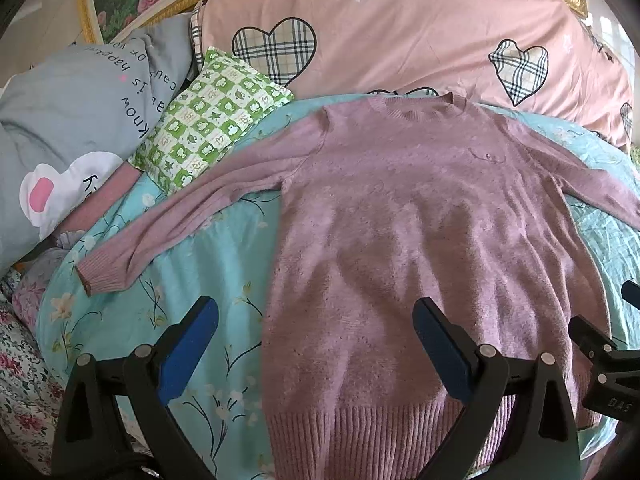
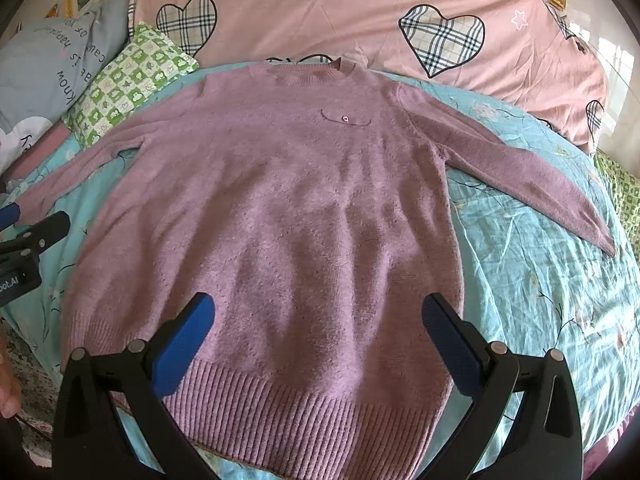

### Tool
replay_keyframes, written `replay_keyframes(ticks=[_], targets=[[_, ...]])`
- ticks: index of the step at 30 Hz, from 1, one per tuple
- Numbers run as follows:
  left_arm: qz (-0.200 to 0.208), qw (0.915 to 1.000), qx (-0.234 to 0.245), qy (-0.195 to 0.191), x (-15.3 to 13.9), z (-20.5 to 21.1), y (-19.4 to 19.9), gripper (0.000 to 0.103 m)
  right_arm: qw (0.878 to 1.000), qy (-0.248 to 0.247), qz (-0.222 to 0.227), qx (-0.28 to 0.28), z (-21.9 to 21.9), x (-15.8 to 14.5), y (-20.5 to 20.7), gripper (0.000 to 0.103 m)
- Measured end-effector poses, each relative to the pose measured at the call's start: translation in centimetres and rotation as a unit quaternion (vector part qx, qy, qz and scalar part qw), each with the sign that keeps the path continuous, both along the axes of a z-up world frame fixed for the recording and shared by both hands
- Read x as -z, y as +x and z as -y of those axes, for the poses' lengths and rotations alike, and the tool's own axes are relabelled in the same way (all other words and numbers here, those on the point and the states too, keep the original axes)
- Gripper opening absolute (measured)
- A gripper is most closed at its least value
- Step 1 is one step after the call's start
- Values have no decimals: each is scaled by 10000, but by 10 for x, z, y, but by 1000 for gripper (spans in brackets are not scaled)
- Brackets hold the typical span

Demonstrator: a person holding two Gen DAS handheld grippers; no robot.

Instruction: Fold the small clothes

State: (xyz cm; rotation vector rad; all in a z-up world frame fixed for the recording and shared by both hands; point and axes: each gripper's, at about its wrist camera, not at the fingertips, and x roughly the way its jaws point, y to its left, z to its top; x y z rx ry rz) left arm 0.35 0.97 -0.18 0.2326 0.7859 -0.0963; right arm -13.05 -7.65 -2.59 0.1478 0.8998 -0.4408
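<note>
Sweater [image 2: 304,208] flat on floral sheet [image 2: 532,264], green pillow [image 1: 208,120] just beside sleeve [image 1: 168,232].

sweater [image 2: 288,208] | mauve knit | flat, face-up, sleeves spread | on bedsheet [image 2: 528,280]

Soft daylight fills both views, brightest near the window [image 2: 618,64] at right — glare washes it out. Faint shadows dapple the sweater [image 2: 304,216]. Fisheye bending curves the bed [image 2: 540,264] — black vignette at corners; focus sharp throughout.

Pillows [image 1: 208,116] crowding sweater's [image 2: 304,208] far-left side
</note>
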Motion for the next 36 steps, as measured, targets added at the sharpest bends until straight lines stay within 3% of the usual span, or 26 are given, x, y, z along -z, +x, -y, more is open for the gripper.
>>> replay_keyframes(ticks=[19, 36], targets=[[-139, 9999, 78, -13, 9, 4, 5, 98, 9996, -238, -2, 145, 5, -4, -1, 103], [-207, 9996, 182, 48, 9, 12, 6, 98, 9997, -161, 89, 180, 13, -7, -6, 103]])
